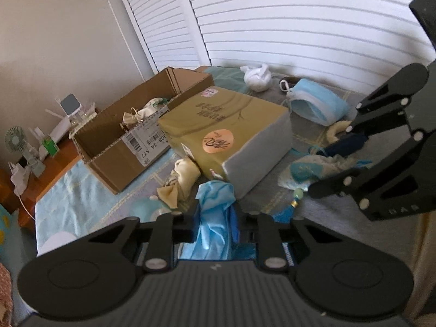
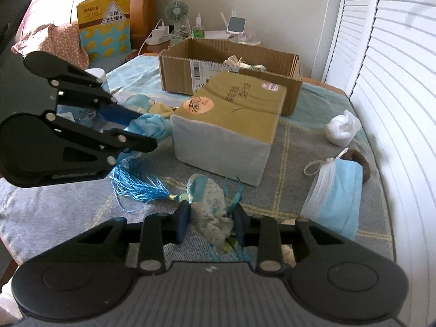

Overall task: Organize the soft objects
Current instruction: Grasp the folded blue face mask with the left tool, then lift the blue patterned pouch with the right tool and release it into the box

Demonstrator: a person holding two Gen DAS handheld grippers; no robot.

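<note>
My left gripper (image 1: 216, 224) is shut on a crumpled blue cloth (image 1: 214, 212) low over the table; it also shows in the right wrist view (image 2: 141, 128) at the left. My right gripper (image 2: 211, 224) is shut on a patterned blue-and-white sachet (image 2: 214, 212) with a blue tassel (image 2: 139, 188); in the left wrist view it (image 1: 324, 169) sits at the right over the sachet (image 1: 308, 171). An open cardboard box (image 1: 130, 128) holds a cream pouch (image 1: 136, 115). A cream pouch (image 1: 185, 177) and bow lie beside the olive box (image 1: 226, 133).
A stack of blue face masks (image 2: 338, 199) and a white knotted cloth (image 2: 342, 129) lie at the right near the louvred shutters (image 2: 395, 109). A brown hair tie (image 2: 359, 163) lies behind the masks. A fan (image 2: 177, 13) and chargers stand on the nightstand beyond.
</note>
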